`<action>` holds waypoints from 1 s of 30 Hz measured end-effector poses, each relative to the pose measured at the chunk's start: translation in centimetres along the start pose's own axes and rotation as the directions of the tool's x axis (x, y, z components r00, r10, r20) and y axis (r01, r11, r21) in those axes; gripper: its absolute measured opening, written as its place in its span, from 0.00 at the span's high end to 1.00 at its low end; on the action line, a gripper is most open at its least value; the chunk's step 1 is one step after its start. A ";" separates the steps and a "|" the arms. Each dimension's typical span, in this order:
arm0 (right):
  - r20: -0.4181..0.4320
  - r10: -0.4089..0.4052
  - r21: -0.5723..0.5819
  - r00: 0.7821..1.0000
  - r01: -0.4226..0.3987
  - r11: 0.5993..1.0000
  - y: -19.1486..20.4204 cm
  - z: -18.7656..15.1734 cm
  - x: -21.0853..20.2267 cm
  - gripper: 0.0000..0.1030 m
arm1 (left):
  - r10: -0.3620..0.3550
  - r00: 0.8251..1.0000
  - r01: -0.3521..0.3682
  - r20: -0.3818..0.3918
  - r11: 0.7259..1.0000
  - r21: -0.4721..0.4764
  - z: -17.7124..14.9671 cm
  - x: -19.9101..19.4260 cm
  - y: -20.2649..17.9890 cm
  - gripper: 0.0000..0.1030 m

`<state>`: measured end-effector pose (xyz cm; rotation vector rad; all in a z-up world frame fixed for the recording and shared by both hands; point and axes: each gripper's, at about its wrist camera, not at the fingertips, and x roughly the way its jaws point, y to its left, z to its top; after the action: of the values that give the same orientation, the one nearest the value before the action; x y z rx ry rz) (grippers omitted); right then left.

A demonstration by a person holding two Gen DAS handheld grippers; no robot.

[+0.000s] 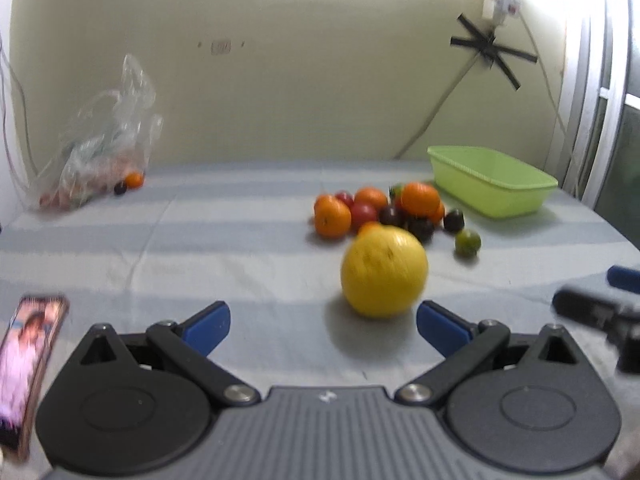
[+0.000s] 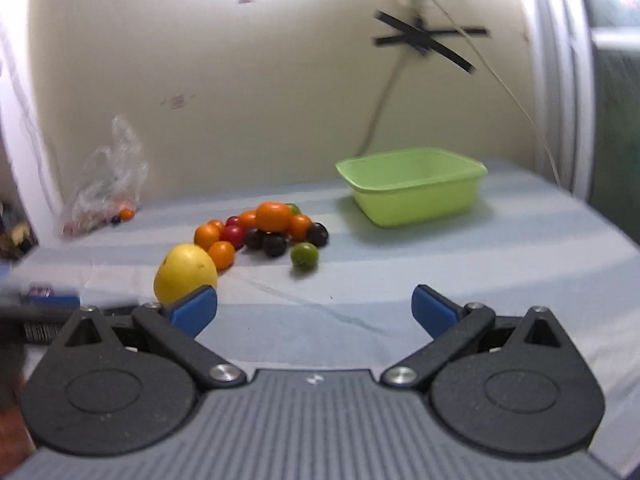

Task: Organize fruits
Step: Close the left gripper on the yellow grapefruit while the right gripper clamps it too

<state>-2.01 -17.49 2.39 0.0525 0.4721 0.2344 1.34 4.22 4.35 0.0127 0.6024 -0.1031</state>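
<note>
A large yellow fruit (image 1: 383, 271) (image 2: 185, 273) lies on the striped cloth just ahead of my left gripper (image 1: 323, 326), slightly right of its centre. Behind it sits a pile of oranges (image 1: 332, 216) (image 2: 273, 216), red and dark plums (image 1: 420, 227) (image 2: 274, 244), with a small green fruit (image 1: 467, 242) (image 2: 304, 255) beside it. A green plastic basin (image 1: 492, 184) (image 2: 416, 186) stands empty at the back right. My left gripper is open with nothing between its fingers. My right gripper (image 2: 314, 312) is open too; its left finger overlaps the yellow fruit's lower edge in view.
A clear plastic bag (image 1: 100, 148) (image 2: 104, 184) with a few small fruits stands at the back left near the wall. A phone (image 1: 28, 364) lies at the table's left front. The right gripper's body (image 1: 600, 312) shows at the right edge. Cables hang on the wall behind.
</note>
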 end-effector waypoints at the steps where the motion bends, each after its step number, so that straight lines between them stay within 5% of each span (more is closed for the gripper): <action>1: -0.007 0.023 -0.005 1.000 -0.023 1.000 0.2 0.0 0.3 0.00 | -0.017 1.000 0.017 0.022 1.000 -0.003 0.0 0.0 0.3 0.00; 5: -0.008 0.136 -0.070 0.991 -0.136 0.988 1.8 0.2 1.1 0.00 | -0.125 0.987 0.134 0.101 0.988 -0.080 0.3 0.2 2.4 0.00; 11: -0.060 0.242 -0.272 0.968 -0.249 0.929 5.9 0.7 3.7 0.14 | -0.290 0.957 0.290 0.021 0.948 -0.132 2.2 3.0 4.0 0.00; 14: -0.116 0.275 -0.258 0.954 -0.297 0.919 6.4 1.1 5.8 0.25 | -0.306 0.951 0.309 0.037 0.946 -0.103 2.7 3.5 4.0 0.00; 23: -0.145 0.325 -0.291 0.935 -0.354 0.889 9.4 2.6 8.2 0.26 | -0.298 0.954 0.299 0.026 0.947 -0.115 3.5 5.6 6.2 0.01; 28: -0.130 0.459 -0.310 0.879 -0.475 0.823 11.3 3.4 7.6 0.27 | -0.304 0.951 0.309 0.051 0.934 -0.181 3.3 5.3 9.1 0.04; 30: -0.121 0.445 -0.320 0.887 -0.459 0.829 11.4 3.1 8.1 0.25 | -0.304 0.952 0.304 0.030 0.934 -0.190 3.0 5.8 9.5 0.09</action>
<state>4.02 -4.54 2.75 -0.1840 0.4496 0.7868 8.71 13.01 3.41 -0.2700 0.6093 -0.3453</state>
